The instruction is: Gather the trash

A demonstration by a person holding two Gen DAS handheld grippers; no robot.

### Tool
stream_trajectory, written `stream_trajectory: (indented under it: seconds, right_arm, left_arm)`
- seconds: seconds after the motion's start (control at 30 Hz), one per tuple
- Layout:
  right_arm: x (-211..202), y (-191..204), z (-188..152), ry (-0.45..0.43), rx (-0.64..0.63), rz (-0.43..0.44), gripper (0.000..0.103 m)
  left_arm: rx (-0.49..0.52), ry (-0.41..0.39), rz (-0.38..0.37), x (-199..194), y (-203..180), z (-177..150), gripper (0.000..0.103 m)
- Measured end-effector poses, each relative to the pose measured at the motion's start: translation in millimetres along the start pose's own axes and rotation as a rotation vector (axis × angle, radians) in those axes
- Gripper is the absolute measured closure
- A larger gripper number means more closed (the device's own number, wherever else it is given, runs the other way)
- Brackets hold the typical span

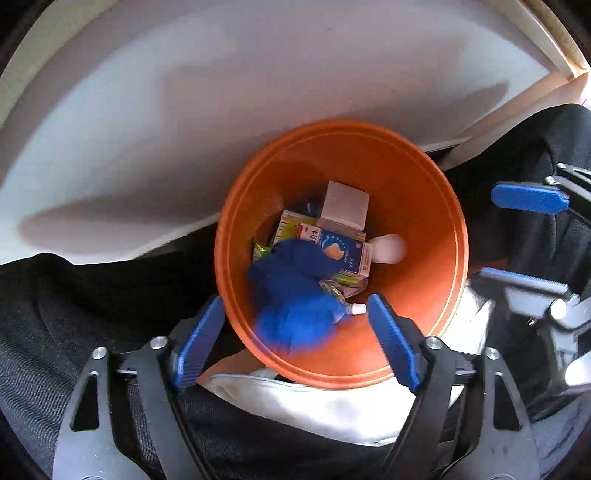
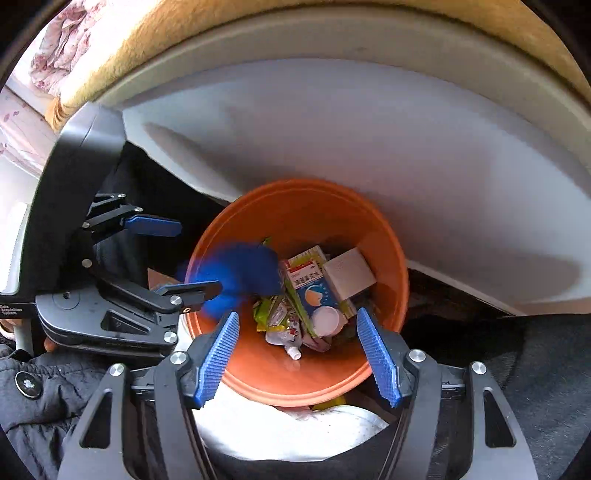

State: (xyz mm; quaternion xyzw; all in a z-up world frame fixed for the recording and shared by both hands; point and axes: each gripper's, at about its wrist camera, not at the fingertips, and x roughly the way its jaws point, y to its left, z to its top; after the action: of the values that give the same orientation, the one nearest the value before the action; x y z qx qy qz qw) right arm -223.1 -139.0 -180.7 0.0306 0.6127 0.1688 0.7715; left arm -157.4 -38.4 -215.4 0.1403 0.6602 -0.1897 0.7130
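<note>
An orange bin (image 1: 413,192) (image 2: 306,206) stands below both grippers. Inside lie a blue-and-white carton (image 1: 340,251) (image 2: 314,291), a white box (image 1: 345,203) (image 2: 349,271), a white cap (image 1: 388,249) (image 2: 325,319), green wrappers (image 2: 264,310) and a squeeze pouch (image 2: 286,339). A blurred blue cloth-like thing (image 1: 295,295) (image 2: 240,277) is in mid-air inside the bin, between the open jaws of my left gripper (image 1: 295,332) (image 2: 184,254). My right gripper (image 2: 299,350) (image 1: 528,240) is open and empty over the bin's near rim.
A white table top (image 1: 184,129) (image 2: 406,147) runs behind the bin. A white bag or cloth (image 1: 314,406) (image 2: 277,424) lies under the bin's near side. Dark fabric (image 1: 55,314) (image 2: 535,369) surrounds it. A tan fuzzy blanket (image 2: 258,22) lies beyond the table.
</note>
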Motion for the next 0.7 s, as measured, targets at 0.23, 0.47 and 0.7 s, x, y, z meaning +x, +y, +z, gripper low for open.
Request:
stream_trajectory:
  seconds: [0.23, 0.47, 0.7]
  right_arm:
    - [-42, -9, -9, -0.088, -0.002, 0.007, 0.025]
    - [-157, -13, 18, -0.449, -0.003, -0.079, 0.005]
    - [-201, -48, 103, -0.732, 0.148, -0.251, 0.005]
  left_arm:
    - [0.036, -0.129, -0.035, -44, 4, -11, 0.023]
    - [0.004, -0.493, 0.022, -170, 29, -11, 0.012]
    - [-0.171, -0.767, 0.156, -230, 58, 67, 0.009]
